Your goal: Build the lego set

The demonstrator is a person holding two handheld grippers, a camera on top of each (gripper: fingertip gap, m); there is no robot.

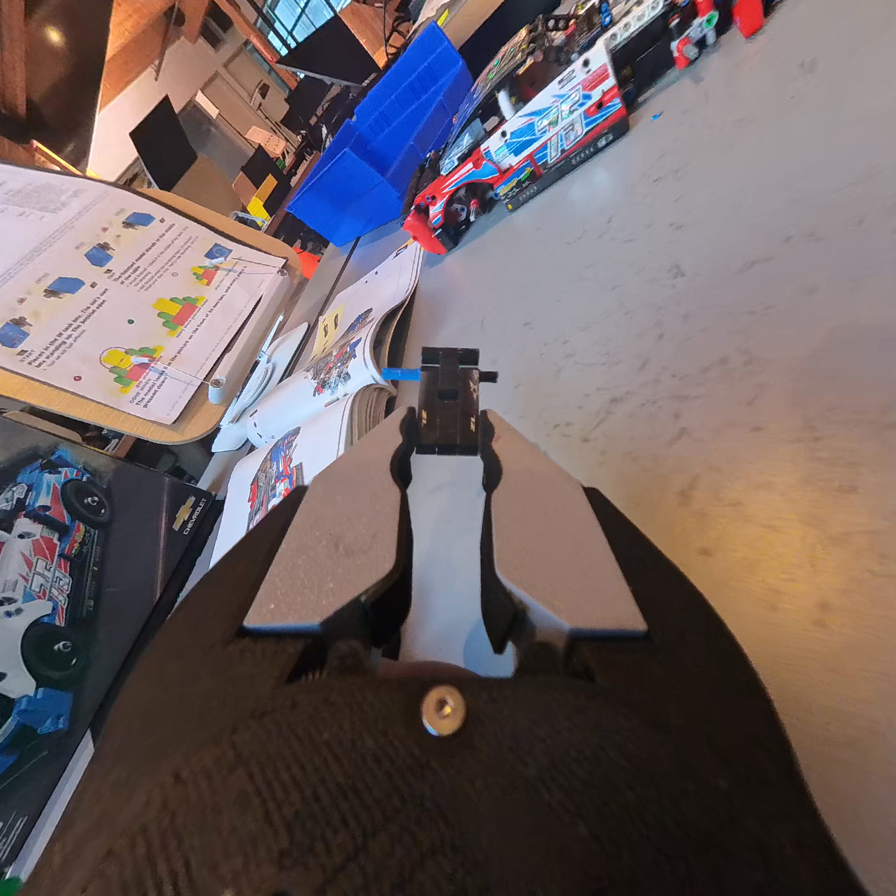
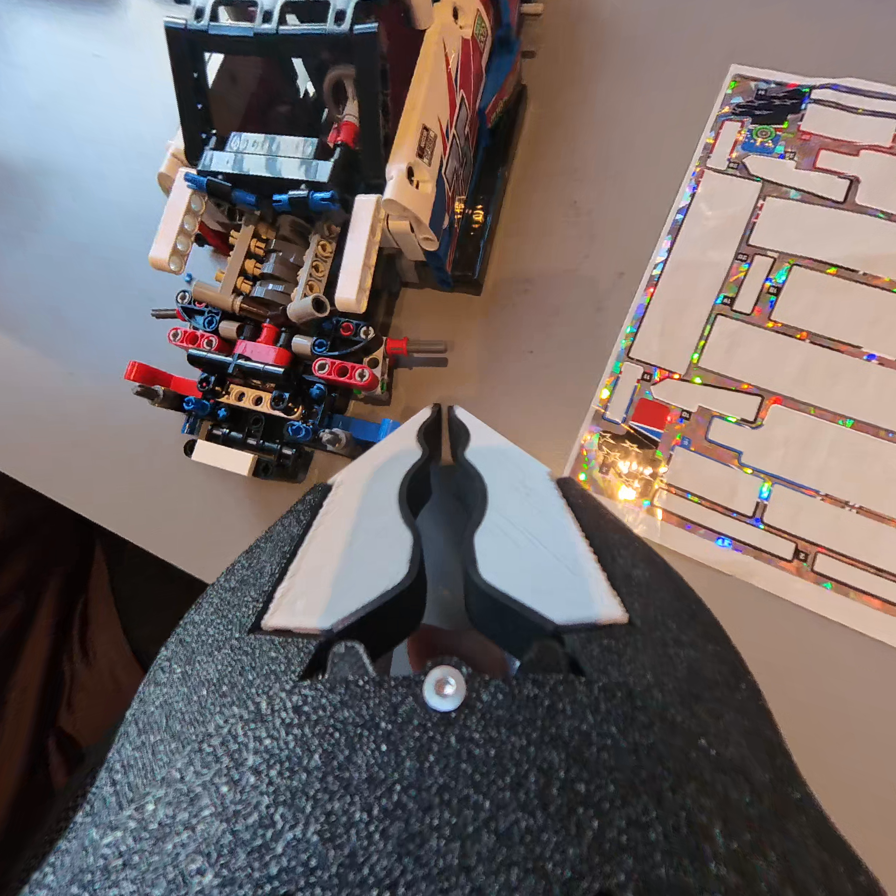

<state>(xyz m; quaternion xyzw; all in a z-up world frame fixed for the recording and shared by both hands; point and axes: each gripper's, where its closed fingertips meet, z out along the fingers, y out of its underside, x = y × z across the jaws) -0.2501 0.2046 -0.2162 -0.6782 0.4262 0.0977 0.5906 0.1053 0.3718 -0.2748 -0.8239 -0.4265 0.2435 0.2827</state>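
My left gripper (image 1: pixel 447 418) is shut on a small black lego assembly (image 1: pixel 450 405) with a blue pin (image 1: pixel 400 374) sticking out its left side, held above the grey table. The half-built lego car (image 1: pixel 523 145), red, white and blue, lies farther off at the upper right. In the right wrist view the car's open front end (image 2: pixel 271 310) with its engine block and red and blue pins sits just ahead and left of my right gripper (image 2: pixel 443 409). That gripper is shut and empty, above the table beside the car's blue corner piece (image 2: pixel 368 429).
A holographic sticker sheet (image 2: pixel 776 339) lies right of the right gripper. An open instruction booklet (image 1: pixel 339 368), the set's box (image 1: pixel 72 582), a wooden board with a printed sheet (image 1: pixel 121 300) and blue bins (image 1: pixel 388 145) stand left of the left gripper. Loose parts (image 1: pixel 703 34) sit far back. My hands' fingertips stand some 40 cm from each other. It is some 15 cm from my right tips to the half-built lego car (image 1: pixel 523 145).
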